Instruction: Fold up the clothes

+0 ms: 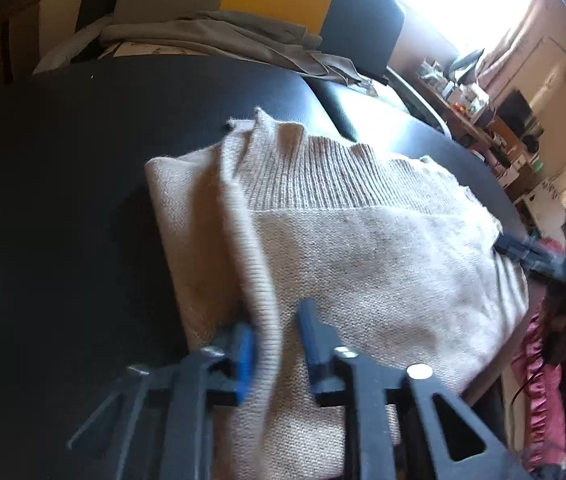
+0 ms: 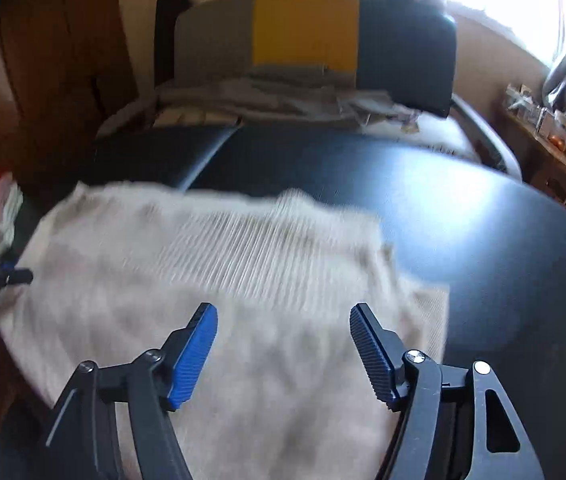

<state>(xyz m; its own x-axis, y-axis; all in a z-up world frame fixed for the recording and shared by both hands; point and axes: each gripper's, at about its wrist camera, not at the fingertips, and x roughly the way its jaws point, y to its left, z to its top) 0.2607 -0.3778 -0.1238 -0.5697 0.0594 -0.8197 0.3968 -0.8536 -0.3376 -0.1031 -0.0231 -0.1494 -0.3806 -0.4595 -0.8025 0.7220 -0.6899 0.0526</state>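
Observation:
A beige knit sweater (image 1: 363, 264) lies folded on the black table (image 1: 63, 160), its ribbed hem band across the far side. My left gripper (image 1: 275, 332) stands at the sweater's near left edge, its jaws a little apart with a raised fold of the knit running between the blue pads. In the right wrist view the sweater (image 2: 211, 280) is blurred. My right gripper (image 2: 283, 320) hovers open and empty over the sweater's near right part. It also shows in the left wrist view (image 1: 523, 252) at the sweater's right edge.
A pile of grey-beige clothes (image 1: 223, 36) lies at the table's far side before a grey, yellow and black chair back (image 2: 307, 28). Cluttered shelves (image 1: 483, 120) stand at the right. Pink ruffled fabric (image 1: 539, 380) hangs off the table's near right. The black table (image 2: 483, 220) stretches right.

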